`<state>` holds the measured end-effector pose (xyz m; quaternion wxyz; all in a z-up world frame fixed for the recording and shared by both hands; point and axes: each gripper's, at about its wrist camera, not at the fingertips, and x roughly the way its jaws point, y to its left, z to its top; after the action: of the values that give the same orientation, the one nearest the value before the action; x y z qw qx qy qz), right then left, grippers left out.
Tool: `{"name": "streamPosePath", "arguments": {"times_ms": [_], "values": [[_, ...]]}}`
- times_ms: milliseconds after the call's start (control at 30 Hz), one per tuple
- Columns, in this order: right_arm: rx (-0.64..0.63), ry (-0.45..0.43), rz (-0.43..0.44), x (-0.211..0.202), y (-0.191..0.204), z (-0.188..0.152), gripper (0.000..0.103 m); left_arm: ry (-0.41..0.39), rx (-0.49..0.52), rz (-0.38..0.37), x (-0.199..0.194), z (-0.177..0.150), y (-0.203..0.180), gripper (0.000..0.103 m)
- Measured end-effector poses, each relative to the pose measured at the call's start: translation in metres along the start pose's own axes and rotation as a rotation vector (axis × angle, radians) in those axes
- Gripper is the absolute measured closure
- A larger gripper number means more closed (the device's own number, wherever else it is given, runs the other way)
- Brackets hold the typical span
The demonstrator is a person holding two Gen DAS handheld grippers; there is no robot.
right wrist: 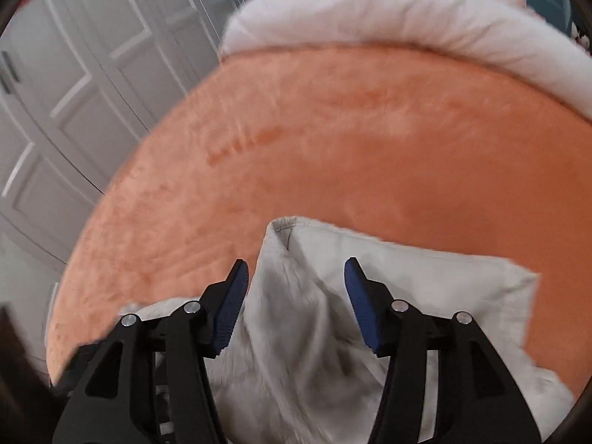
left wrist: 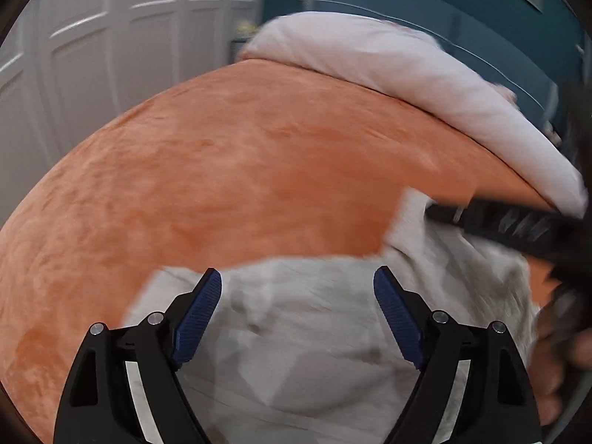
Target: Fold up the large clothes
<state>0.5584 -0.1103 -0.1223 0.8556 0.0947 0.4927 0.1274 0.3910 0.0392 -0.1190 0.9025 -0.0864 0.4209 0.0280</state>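
Observation:
A light grey garment point(left wrist: 296, 333) lies rumpled on an orange plush bedspread point(left wrist: 222, 166). My left gripper point(left wrist: 298, 277) is open above the garment, its blue pads wide apart with nothing between them. In the left wrist view the right gripper point(left wrist: 433, 211) reaches in from the right, blurred, over the garment's far right part. In the right wrist view my right gripper point(right wrist: 296, 268) is open, and a raised ridge of the grey garment point(right wrist: 292, 314) stands between the fingers without being pinched. The bedspread point(right wrist: 333, 148) fills the middle of that view.
A pale pink rolled duvet point(left wrist: 407, 74) lies along the far edge of the bed, also seen in the right wrist view point(right wrist: 407, 11). White panelled wardrobe doors point(left wrist: 92, 55) stand to the left. A teal headboard point(left wrist: 444, 11) is behind the duvet.

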Motion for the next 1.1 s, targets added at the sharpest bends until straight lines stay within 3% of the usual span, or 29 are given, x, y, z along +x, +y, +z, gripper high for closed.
{"name": "streamPosePath", "arguments": {"times_ms": [33,67,167,233,300,367,400,500,600,700,767,867,900,1000,1100], "values": [[0.012,0.021,-0.014,0.010,-0.001,-0.001,0.092,0.033,-0.006,0.004,0.008,0.002,0.006,0.021],[0.031,0.026,-0.020,0.011,-0.007,-0.003,0.095,0.068,-0.001,0.019,0.019,0.000,0.011,0.024],[0.139,-0.067,0.032,0.007,-0.042,-0.006,0.097,0.061,0.087,0.062,0.036,-0.015,0.008,0.022],[0.148,0.009,0.017,0.030,-0.057,-0.020,0.097,0.060,0.115,0.100,0.040,-0.019,0.001,0.021],[0.148,-0.004,0.025,0.024,-0.055,-0.016,0.094,0.061,0.123,0.111,0.042,-0.020,0.000,0.020],[0.178,-0.066,0.082,-0.008,-0.058,-0.010,0.094,0.061,0.110,0.094,0.042,-0.020,0.005,0.019],[0.193,-0.156,0.087,-0.044,-0.066,-0.013,0.093,0.062,0.105,0.087,0.043,-0.020,0.006,0.019],[0.191,-0.275,0.001,-0.119,-0.092,-0.039,0.092,0.061,0.109,0.092,0.045,-0.020,0.008,0.019],[0.189,-0.200,-0.066,-0.131,-0.125,-0.083,0.091,0.060,0.122,0.109,0.044,-0.020,0.005,0.019],[0.238,0.003,-0.131,-0.079,-0.162,-0.117,0.101,0.061,0.139,0.133,0.041,-0.021,-0.001,0.019],[0.285,-0.038,-0.135,-0.090,-0.166,-0.119,0.096,0.058,0.158,0.157,0.040,-0.022,-0.004,0.019],[0.222,-0.161,-0.148,-0.124,-0.143,-0.123,0.092,0.058,0.163,0.163,0.040,-0.024,-0.006,0.018],[0.207,-0.155,-0.158,-0.120,-0.141,-0.126,0.086,0.055,0.169,0.171,0.041,-0.025,-0.006,0.018],[0.219,-0.035,-0.175,-0.083,-0.148,-0.137,0.088,0.046,0.184,0.190,0.041,-0.027,-0.009,0.018],[0.183,-0.136,-0.208,-0.109,-0.136,-0.130,0.085,0.045,0.183,0.189,0.043,-0.028,-0.009,0.018]]}}
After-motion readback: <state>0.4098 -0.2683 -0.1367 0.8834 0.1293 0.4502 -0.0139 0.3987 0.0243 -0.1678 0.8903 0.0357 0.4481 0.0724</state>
